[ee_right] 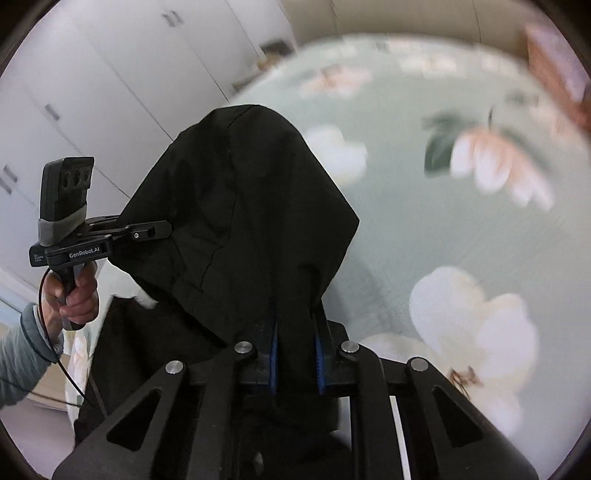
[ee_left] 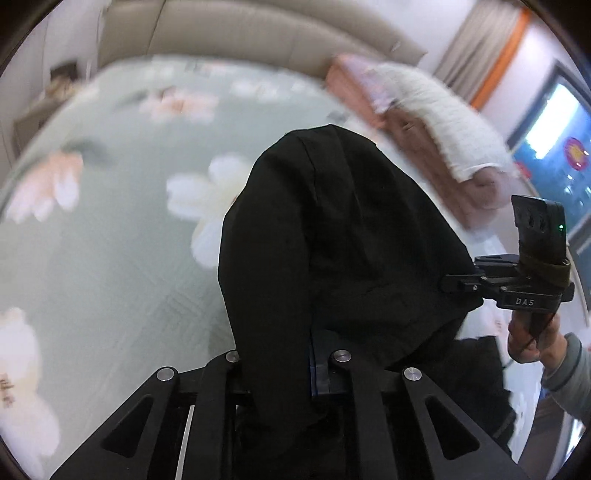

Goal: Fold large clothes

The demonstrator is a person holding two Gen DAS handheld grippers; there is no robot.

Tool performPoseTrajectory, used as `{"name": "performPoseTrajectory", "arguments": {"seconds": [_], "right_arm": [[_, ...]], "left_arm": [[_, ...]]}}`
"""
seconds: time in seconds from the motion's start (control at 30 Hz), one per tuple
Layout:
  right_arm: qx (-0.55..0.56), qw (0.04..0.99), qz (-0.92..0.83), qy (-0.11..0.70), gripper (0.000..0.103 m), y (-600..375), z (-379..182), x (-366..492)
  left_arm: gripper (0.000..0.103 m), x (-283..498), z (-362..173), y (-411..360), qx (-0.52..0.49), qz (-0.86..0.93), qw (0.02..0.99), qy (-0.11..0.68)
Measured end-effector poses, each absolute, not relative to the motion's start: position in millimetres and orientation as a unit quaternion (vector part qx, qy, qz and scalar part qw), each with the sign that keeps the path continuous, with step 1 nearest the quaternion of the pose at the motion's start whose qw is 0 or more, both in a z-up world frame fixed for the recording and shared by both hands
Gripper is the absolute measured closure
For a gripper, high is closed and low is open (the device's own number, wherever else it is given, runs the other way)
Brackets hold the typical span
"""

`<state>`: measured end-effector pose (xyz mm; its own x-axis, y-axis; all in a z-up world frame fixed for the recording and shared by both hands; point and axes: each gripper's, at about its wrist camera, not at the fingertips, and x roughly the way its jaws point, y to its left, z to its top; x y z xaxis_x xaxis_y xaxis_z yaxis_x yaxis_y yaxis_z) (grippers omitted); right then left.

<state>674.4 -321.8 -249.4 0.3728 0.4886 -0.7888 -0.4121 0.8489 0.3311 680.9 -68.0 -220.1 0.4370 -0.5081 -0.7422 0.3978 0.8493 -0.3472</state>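
Note:
A large black garment point(ee_left: 340, 243) hangs between both grippers, lifted above the bed. My left gripper point(ee_left: 295, 369) is shut on one edge of it, and the cloth drapes over and hides the fingers. It also shows in the right wrist view point(ee_right: 159, 233), gripping the garment's left side. My right gripper point(ee_right: 295, 354) is shut on the black garment point(ee_right: 243, 221), with cloth pinched between its blue pads point(ee_right: 272, 358). It also shows in the left wrist view point(ee_left: 454, 286), at the garment's right side. Part of the garment hangs down below.
A pale green bedspread point(ee_left: 122, 258) with large white and pink flowers lies under the garment. A beige padded headboard point(ee_left: 258, 33) is at the back. A white fluffy blanket on a pink pillow point(ee_left: 436, 110) lies at the far right. White wardrobe doors point(ee_right: 110, 74) stand at the left.

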Motion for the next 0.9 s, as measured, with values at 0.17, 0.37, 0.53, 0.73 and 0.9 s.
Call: {"name": "performPoseTrajectory", "arguments": {"seconds": [0.17, 0.37, 0.53, 0.73, 0.9], "right_arm": [[-0.011, 0.858, 0.268, 0.438, 0.088, -308, -174, 597], [-0.032, 0.882, 0.231, 0.409, 0.09, -305, -116, 488], [-0.054, 0.882, 0.195, 0.426, 0.09, -302, -113, 404], [-0.025, 0.831, 0.143, 0.538, 0.091, -303, -206, 359], [0.018, 0.801, 0.09, 0.592, 0.09, -336, -235, 345]], "left_arm": [[0.088, 600, -141, -76, -0.005, -0.283, 0.874, 0.395], [0.089, 487, -86, -89, 0.048, -0.304, 0.884, 0.352], [0.088, 390, -93, -104, 0.125, -0.276, 0.888, 0.346], [0.085, 338, -231, -104, 0.18, -0.169, 0.843, 0.478], [0.088, 306, -269, -66, 0.146, -0.142, 0.805, 0.557]]}}
